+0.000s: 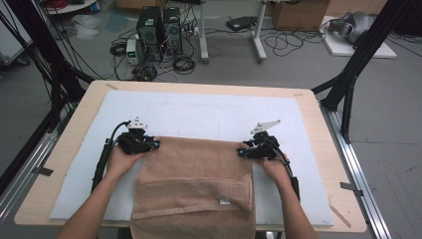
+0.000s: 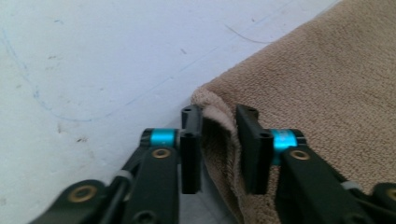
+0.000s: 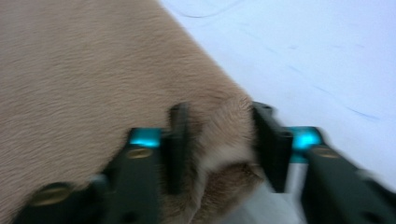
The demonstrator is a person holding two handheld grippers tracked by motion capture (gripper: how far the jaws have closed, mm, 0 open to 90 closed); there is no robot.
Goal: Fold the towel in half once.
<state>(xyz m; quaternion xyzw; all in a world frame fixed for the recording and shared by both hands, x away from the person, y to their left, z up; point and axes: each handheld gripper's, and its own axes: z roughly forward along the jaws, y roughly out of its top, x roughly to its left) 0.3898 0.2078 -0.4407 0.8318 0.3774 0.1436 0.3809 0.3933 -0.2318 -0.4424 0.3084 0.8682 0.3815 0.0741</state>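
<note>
A light-brown terry towel lies folded on the white mat that covers the wooden bench, with its near part hanging over the bench's front edge. Its far fold edge runs from one hand-held gripper to the other.

The left hand-held gripper sits at the towel's far left corner. In the left gripper view the left hand-held gripper has that corner standing up between its two black jaws; the cloth lies against one jaw, and whether the other presses it I cannot tell.

The right hand-held gripper sits at the far right corner. In the right gripper view the right hand-held gripper has a bunched lump of the towel between its jaws, and both jaws bear on it: clamped on the corner.

Bare white mat lies beyond both corners, with faint pen marks on it. A small white label shows on the towel's near right part. Nothing on the bench stands between the grippers and the towel.
</note>
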